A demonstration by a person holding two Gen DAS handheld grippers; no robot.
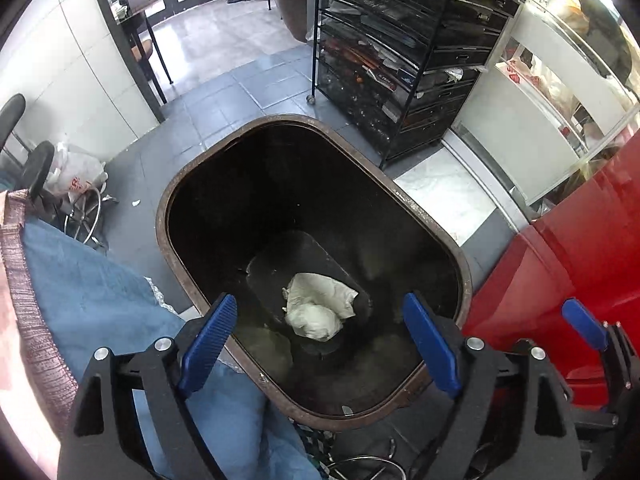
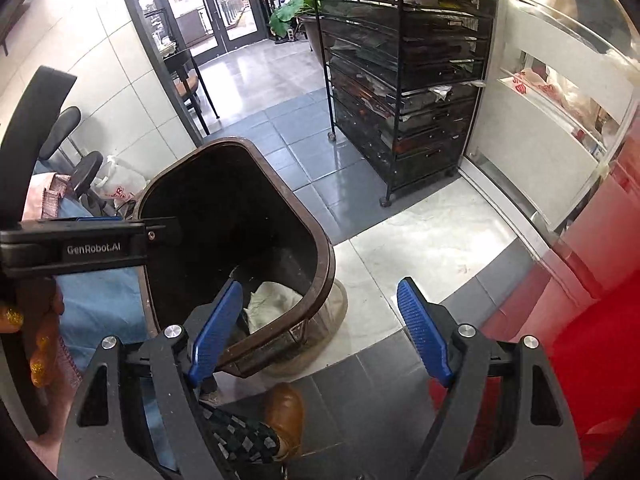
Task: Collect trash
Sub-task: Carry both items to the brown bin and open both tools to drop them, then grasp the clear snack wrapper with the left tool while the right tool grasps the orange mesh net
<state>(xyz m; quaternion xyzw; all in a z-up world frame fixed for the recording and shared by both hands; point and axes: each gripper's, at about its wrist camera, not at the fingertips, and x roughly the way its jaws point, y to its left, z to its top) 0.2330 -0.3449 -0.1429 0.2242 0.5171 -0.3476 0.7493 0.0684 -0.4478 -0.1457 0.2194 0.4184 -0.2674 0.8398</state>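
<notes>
- Directly below my left gripper (image 1: 320, 344), jaws wide and empty: dark brown plastic bin (image 1: 424, 216), positioned to catch drops.
- Crumpled white paper wad (image 1: 320, 308): lay on its floor.
- My right gripper (image 2: 320, 332): open, holding nothing.

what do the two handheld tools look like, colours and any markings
Both are black, angular frames with silver bolt heads and ribbed blue finger pads. The left tool carries white "GenRobot.AI" lettering on its side. The right tool looks identical.

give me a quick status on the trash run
Left tool open over the bin, nothing held. Right tool open, empty, beside the bin. Crumpled white paper lies at bin bottom. Nothing in the way.
</notes>
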